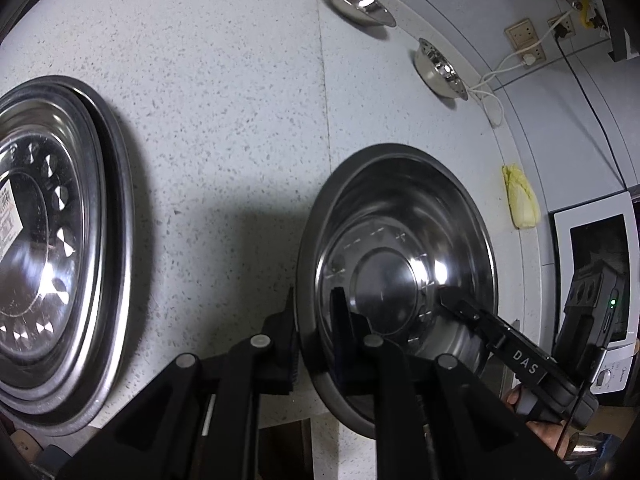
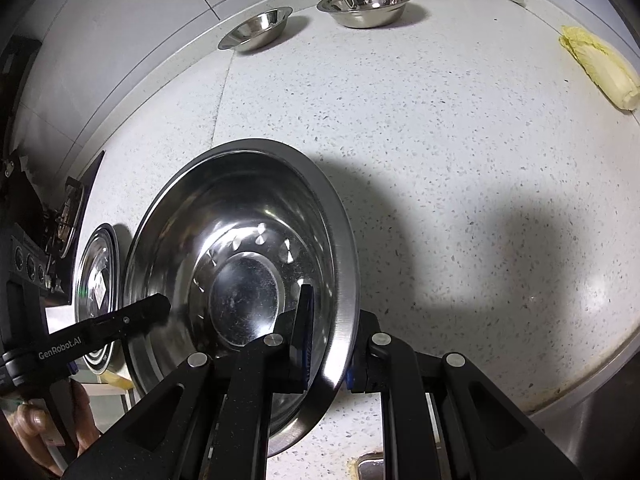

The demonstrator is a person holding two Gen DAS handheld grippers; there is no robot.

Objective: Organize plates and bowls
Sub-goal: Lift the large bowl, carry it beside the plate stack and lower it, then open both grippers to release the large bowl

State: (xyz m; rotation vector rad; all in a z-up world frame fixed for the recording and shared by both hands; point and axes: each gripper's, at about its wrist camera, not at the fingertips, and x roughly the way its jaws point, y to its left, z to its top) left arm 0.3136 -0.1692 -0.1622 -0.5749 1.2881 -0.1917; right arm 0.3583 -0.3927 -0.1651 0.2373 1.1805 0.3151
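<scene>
A large steel bowl [image 1: 400, 248] [image 2: 240, 264] is held between both grippers above the speckled counter. My left gripper [image 1: 314, 320] is shut on its left rim, one finger inside and one outside. My right gripper [image 2: 332, 332] is shut on its right rim the same way; it also shows in the left wrist view [image 1: 460, 304], its finger inside the bowl. A stack of large steel plates [image 1: 52, 256] [image 2: 96, 292] lies to the left. Two small steel bowls [image 1: 356, 0] [image 1: 440, 68] [image 2: 256, 28] [image 2: 366, 4] stand by the back wall.
A yellow cabbage piece [image 1: 520, 196] [image 2: 600, 68] lies at the counter's right back. A white microwave [image 1: 600, 280] stands at the right. White cables [image 1: 492, 92] run to wall sockets [image 1: 524, 40]. A sink edge [image 2: 580, 420] is at the near right.
</scene>
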